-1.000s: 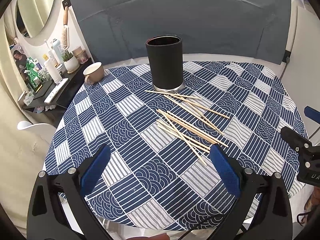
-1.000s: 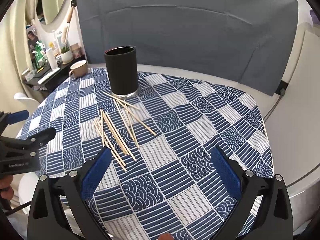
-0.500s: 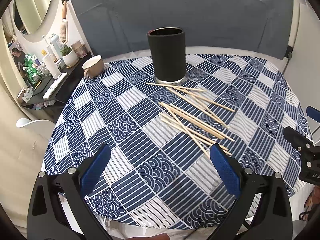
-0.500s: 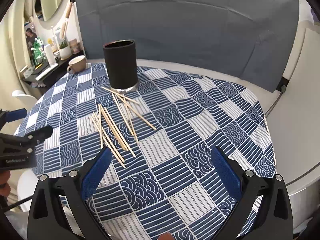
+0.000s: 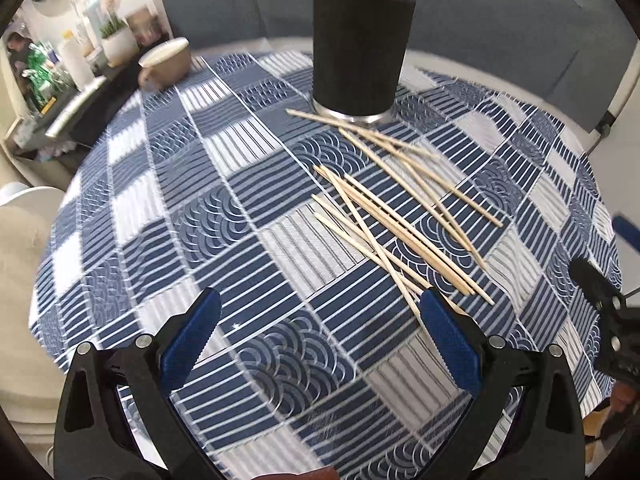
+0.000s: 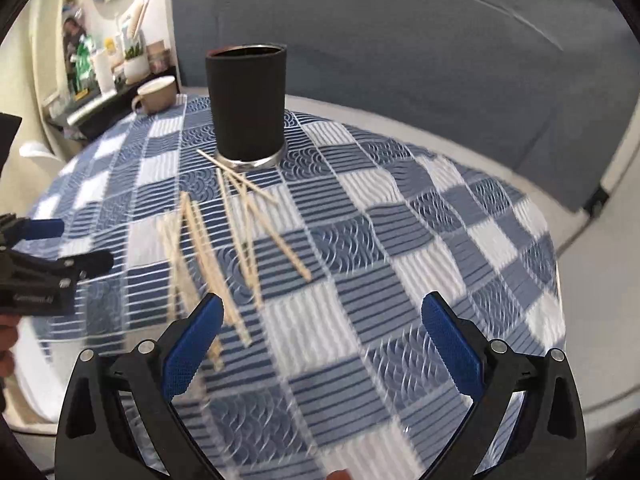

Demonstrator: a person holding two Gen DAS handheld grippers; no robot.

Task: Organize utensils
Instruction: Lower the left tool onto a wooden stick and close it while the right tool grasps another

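Several wooden chopsticks lie scattered on the blue-and-white patterned tablecloth, in front of a tall black cylindrical holder with a metal base. In the right wrist view the same chopsticks and holder appear blurred. My left gripper hovers open over the cloth, its right finger near the chopsticks' near ends. My right gripper is open too, its left finger over the near ends of the chopsticks. Neither holds anything.
A beige mug stands at the table's far left edge. Beyond it a dark side shelf carries bottles and a small plant. A grey padded backrest curves behind the round table. The other gripper shows at each view's side.
Both grippers have moved forward and lower toward the chopsticks, which now look larger and nearer. Both stayed open. The right wrist view is motion-blurred.
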